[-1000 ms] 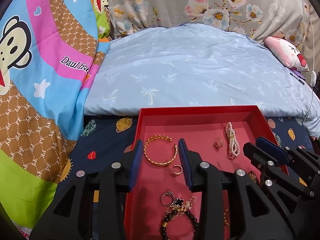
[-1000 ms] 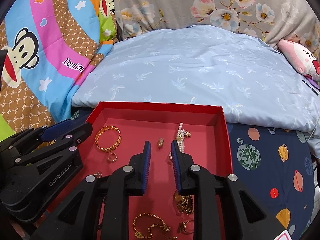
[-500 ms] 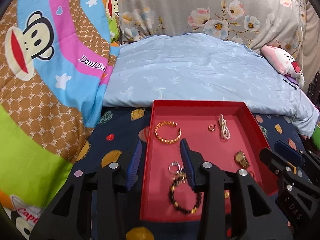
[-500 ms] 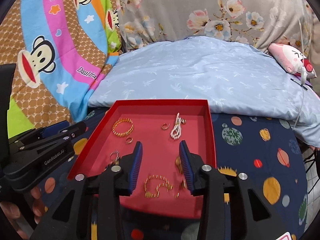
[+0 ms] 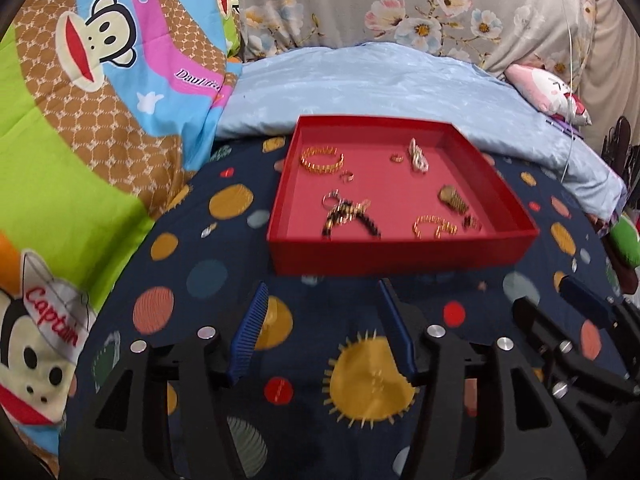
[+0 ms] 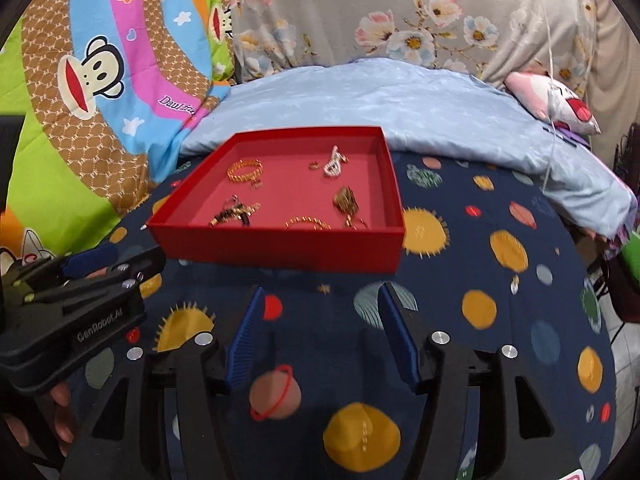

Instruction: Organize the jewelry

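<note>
A red tray (image 5: 396,257) (image 6: 280,248) stands on the dark planet-print bedspread and holds loose jewelry: a gold bangle (image 5: 322,161) (image 6: 245,170), a pearl piece (image 5: 417,157) (image 6: 334,163), a black bead bracelet (image 5: 350,216) (image 6: 234,213), a gold chain (image 5: 434,226) and small rings. My left gripper (image 5: 324,300) is open and empty, held back in front of the tray's near wall. My right gripper (image 6: 320,300) is open and empty, also short of the tray. The left gripper shows at the left of the right wrist view (image 6: 84,272).
A light blue pillow (image 5: 380,88) lies behind the tray. A cartoon monkey quilt (image 5: 80,100) rises on the left. A pink plush toy (image 5: 548,92) and a cable lie at the far right. The planet-print bedspread (image 6: 500,280) spreads around the tray.
Both grippers have pulled back and up from over the tray, and their jaws have opened wider. The jewelry in the tray has stayed in place.
</note>
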